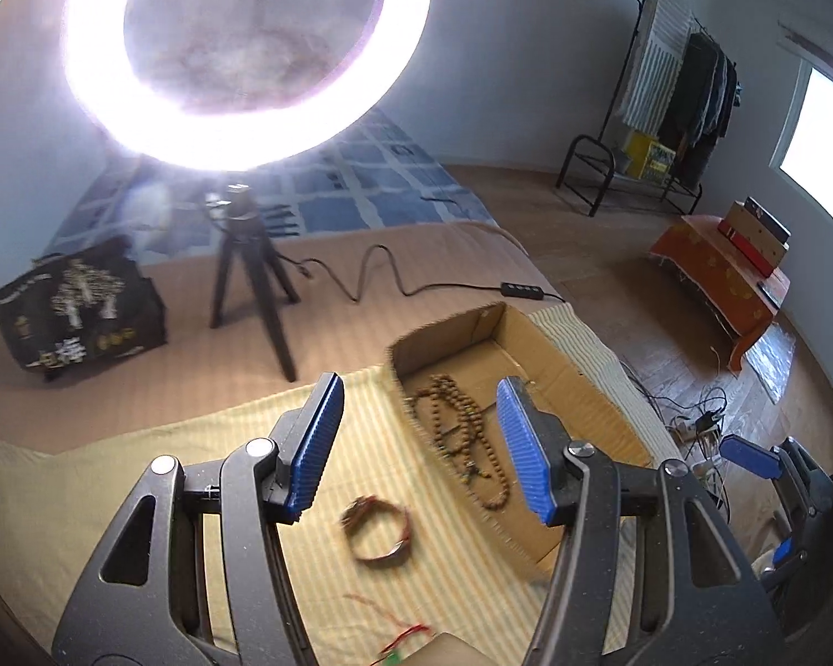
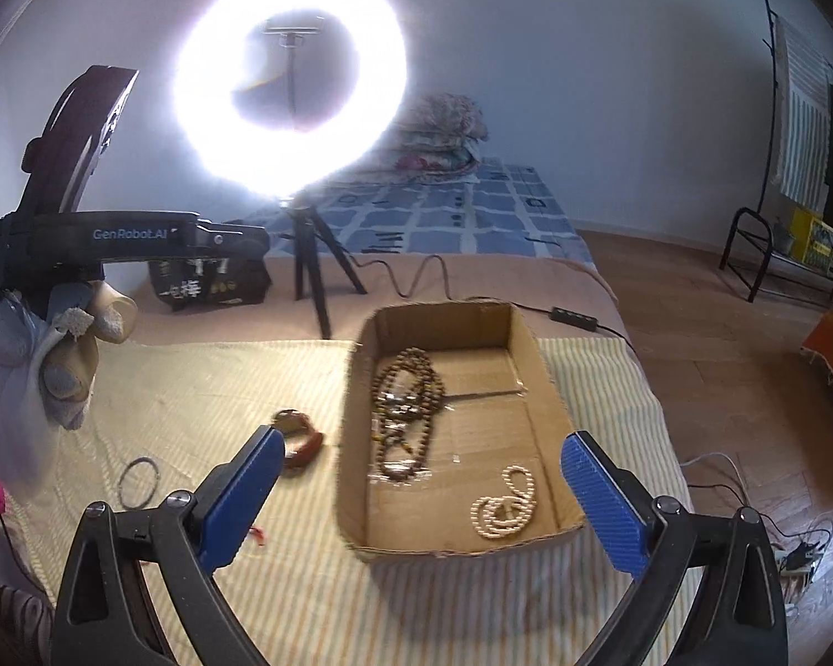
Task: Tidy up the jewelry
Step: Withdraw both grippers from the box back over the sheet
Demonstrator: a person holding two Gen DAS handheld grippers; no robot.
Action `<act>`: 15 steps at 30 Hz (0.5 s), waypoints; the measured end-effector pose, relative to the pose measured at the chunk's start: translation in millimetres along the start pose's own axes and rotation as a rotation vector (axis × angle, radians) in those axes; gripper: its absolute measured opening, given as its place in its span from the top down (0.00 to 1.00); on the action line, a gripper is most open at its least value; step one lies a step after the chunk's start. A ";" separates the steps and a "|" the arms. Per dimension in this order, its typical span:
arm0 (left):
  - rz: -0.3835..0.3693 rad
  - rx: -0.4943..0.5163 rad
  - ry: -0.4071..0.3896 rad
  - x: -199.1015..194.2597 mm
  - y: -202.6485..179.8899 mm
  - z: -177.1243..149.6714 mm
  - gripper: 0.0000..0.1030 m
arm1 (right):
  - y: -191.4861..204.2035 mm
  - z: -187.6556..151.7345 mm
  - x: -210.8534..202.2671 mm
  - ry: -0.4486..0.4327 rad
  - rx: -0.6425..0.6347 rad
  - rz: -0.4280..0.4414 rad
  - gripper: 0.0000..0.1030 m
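Note:
A shallow cardboard box (image 2: pixel 488 416) lies on the striped yellow cloth. A brown bead necklace (image 2: pixel 408 410) is heaped in its left half, and a white pearl necklace (image 2: pixel 505 505) lies in its near right corner. My right gripper (image 2: pixel 425 499) hangs open over the box's near edge, nothing between its fingers. My left gripper (image 1: pixel 422 444) is open and empty above the box's left wall, the brown bead necklace (image 1: pixel 461 433) just beyond it. On the cloth left of the box lie a red bracelet (image 1: pixel 377 533) (image 2: pixel 300 438) and a grey ring (image 2: pixel 139 480).
A bright ring light on a black tripod (image 2: pixel 316 272) stands behind the box, with a black bag (image 1: pixel 78 311) to its left and a cable controller (image 2: pixel 575 315). Red thread (image 1: pixel 411 632) lies near me. The bed edge drops to a wooden floor on the right.

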State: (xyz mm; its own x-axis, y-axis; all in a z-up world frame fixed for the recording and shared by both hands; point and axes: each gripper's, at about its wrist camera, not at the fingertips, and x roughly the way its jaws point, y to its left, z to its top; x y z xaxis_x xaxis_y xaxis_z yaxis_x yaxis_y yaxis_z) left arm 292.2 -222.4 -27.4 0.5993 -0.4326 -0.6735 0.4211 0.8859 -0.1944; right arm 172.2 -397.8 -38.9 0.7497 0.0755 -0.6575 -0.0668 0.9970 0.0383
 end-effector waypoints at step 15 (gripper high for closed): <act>0.119 -0.002 0.000 -88.4 97.5 -70.2 0.39 | 73.0 0.0 -0.3 0.022 -0.113 0.099 0.00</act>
State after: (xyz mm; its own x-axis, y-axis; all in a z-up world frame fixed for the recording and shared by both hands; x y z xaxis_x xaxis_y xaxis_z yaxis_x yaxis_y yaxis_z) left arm 232.5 -86.0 -36.8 0.6450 -0.3241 -0.6921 0.3455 0.9314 -0.1142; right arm 167.1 -325.0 -36.0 0.7212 0.1716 -0.6711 -0.2142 0.9766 0.0196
